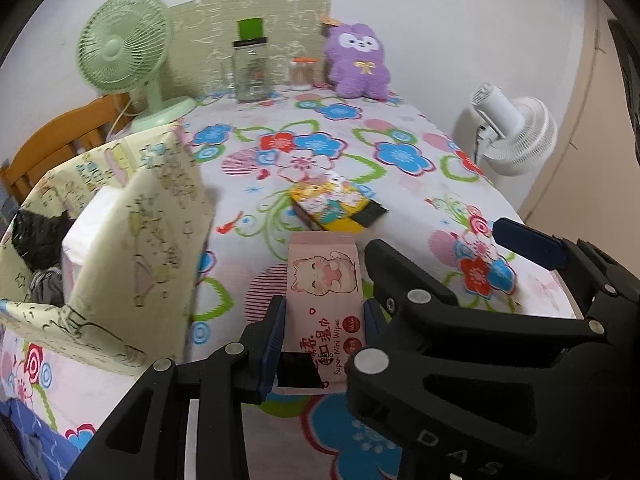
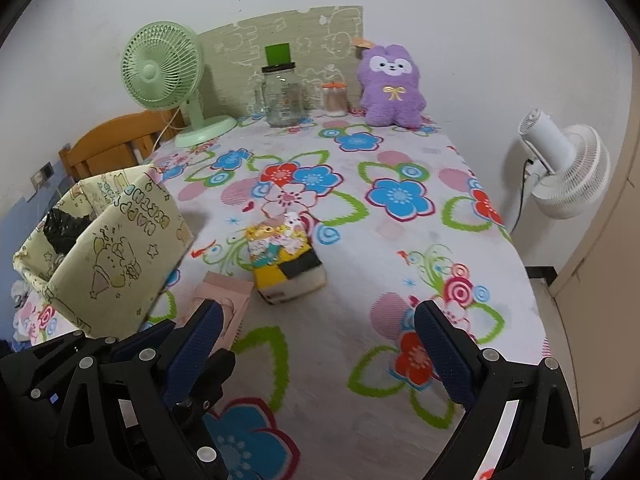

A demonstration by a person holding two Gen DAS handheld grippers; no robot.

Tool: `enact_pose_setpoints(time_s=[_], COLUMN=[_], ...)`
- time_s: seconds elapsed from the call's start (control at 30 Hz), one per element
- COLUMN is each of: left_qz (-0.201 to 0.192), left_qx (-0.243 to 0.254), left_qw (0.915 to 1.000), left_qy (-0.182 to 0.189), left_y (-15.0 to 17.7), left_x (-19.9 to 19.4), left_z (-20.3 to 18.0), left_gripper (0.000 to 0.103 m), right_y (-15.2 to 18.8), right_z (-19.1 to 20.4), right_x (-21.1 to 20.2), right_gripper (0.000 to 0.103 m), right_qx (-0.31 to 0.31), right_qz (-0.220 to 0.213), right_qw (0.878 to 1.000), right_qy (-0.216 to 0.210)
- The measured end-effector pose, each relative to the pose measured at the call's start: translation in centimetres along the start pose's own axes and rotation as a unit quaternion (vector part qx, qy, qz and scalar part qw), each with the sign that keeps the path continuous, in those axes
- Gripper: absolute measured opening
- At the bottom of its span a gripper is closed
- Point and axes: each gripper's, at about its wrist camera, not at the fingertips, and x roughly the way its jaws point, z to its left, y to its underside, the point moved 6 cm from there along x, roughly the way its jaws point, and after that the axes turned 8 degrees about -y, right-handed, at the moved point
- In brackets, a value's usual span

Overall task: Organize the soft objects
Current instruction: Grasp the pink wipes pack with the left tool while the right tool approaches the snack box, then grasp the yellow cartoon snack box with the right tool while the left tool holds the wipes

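Presently, 1 flat pink pack of mini wet wipes with a cat drawing [image 1: 326,304] is recorded in the lower centre of the left wrist view, clamped across its narrow width between the blue pads of the left gripper [image 1: 325,326]. The long axis of the pack runs straight ahead along the fingers, toward the upper part of the frame. Whether the pack is clear of the flower-printed tablecloth [image 2: 360,216] cannot be told.

1 cream cartoon-printed open cardboard box [image 1: 132,240] is listed at the left of the same frame, just beside the held pack; a white soft bundle and dark items are seen inside. The box therefore lies to the left of the left gripper, and the coming move is judged to turn on that sideways relation.

1 yellow printed tissue pack [image 2: 286,264] is noted at the centre of the right wrist view, lying diagonally on the cloth, ahead of the right gripper [image 2: 328,344]. That gripper is seen spread wide, with nothing between its pads. It is judged the nearer hand for the tissue pack.

1 purple plush toy [image 2: 392,88] is listed at the upper centre, upright against the wall.
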Motion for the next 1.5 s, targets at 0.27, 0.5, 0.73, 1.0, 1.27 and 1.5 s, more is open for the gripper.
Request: enact_pose_setpoints(time_s=[0.27, 0.5, 0.73, 1.0, 1.27, 1.5], left_qz=[0.005, 0.031, 0.043, 0.05, 0.042, 0.043], left_qx=[-0.035, -0.051, -0.058, -0.061, -0.053, -0.046], left_qw=[0.999, 0.9974, 0.9958, 0.9946, 0.995, 0.9958], left_qy=[-0.029, -0.042, -0.056, -0.068, -0.073, -0.066], left_y=[-0.7, -1.0, -1.7, -2.0, -2.3, -2.2], left_x=[1.2, 3.2, 4.7, 5.8, 6.0, 5.9], left_z=[1.3, 1.4, 1.2, 1.5, 1.4, 1.2], left_gripper=[0.04, 0.04, 0.04, 0.04, 0.04, 0.04], right_y=[-1.5, -2.1, -2.3, -2.2, -2.0, -1.8], right_z=[0.5, 0.6, 0.1, 0.2, 0.2, -0.2], right_x=[2.0, 3.9, 5.9, 7.8, 8.7, 8.1], right_gripper=[0.098, 0.098, 0.088, 0.076, 0.055, 0.052], right_qx=[-0.024, -0.055, -0.051, -0.038, -0.029, -0.024], right_qz=[0.007, 0.026, 0.05, 0.075, 0.093, 0.092], right_qw=[1.0, 0.998, 0.997, 0.994, 0.992, 0.993], right_qy=[-0.006, -0.015, -0.038, -0.065, -0.08, -0.063])
